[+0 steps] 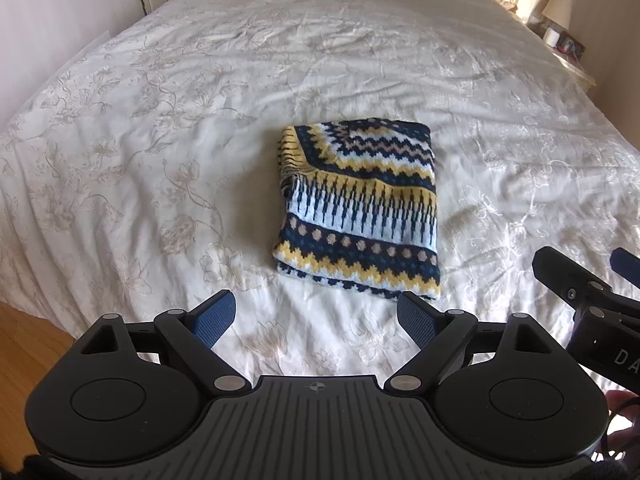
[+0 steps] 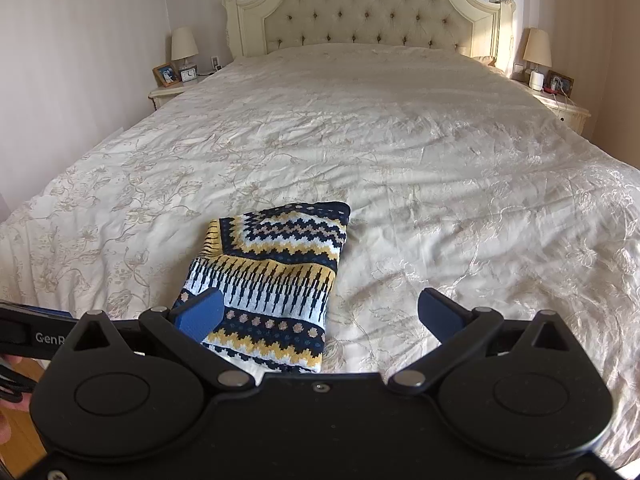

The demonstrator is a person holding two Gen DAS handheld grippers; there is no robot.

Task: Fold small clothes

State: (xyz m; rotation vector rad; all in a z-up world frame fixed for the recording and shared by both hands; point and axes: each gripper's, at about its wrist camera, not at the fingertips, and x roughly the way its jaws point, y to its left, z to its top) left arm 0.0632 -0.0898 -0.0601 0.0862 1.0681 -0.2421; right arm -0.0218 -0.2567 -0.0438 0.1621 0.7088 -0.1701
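Folded navy, yellow & white zigzag-patterned knit garment (image 1: pixel 358 210) lies flat as a neat rectangle on the cream floral-embroidered bedspread (image 1: pixel 160 160), near the foot end of the bed. Left gripper (image 1: pixel 316 320) hovers just short of the knit's near edge, blue-padded fingers spread wide, nothing between them. Right gripper (image 2: pixel 320 312) also wide & empty, above the bedspread w/ its left pad (image 2: pixel 200 314) over the garment's near-left corner, contact can't be told

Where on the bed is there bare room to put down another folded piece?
The cream floral bedspread is bare from the folded navy, yellow and white knit garment up to the tufted headboard, and on both its sides. Crowded only near the foot edge, where both open tongs hover.
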